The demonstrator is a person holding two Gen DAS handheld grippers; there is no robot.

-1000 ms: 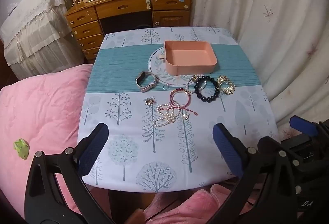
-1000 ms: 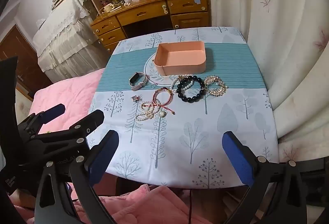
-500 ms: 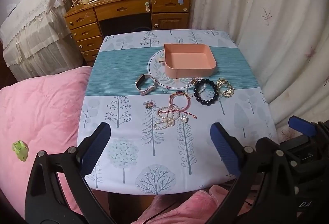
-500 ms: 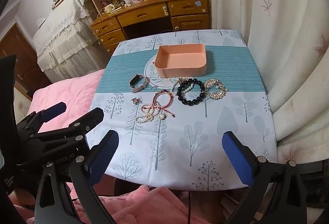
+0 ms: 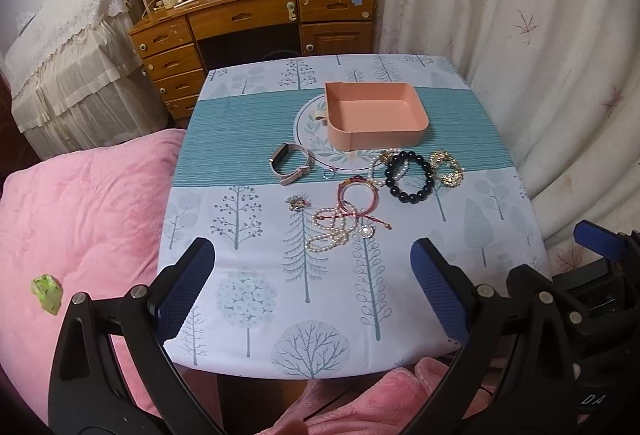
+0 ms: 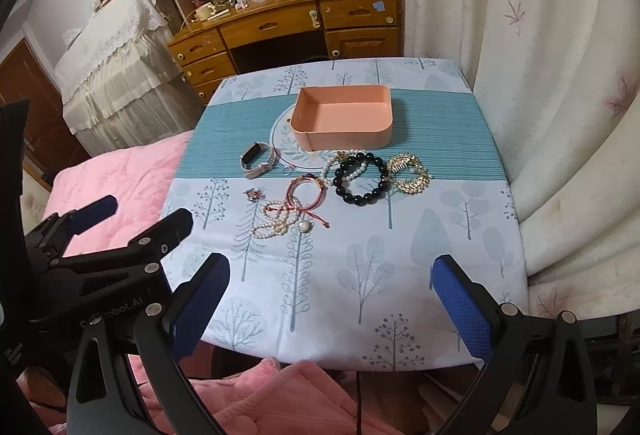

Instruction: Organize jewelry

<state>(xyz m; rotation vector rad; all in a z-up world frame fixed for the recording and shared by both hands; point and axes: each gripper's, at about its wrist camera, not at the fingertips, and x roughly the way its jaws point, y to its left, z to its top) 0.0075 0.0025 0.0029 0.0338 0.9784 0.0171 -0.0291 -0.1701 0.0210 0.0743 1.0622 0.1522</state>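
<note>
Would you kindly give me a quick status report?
Left gripper and right gripper open, holding nothing. Pink tray empty; black bead bracelet and pearl strand on the tablecloth. Nothing blocking.

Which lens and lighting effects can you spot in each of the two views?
Left wrist view: fisheye bends the table edges, corners go black, light is soft and warm, and the pink box stays sharp. Right wrist view: the curtain bows outward and the wooden desk shows mild glare.
</note>
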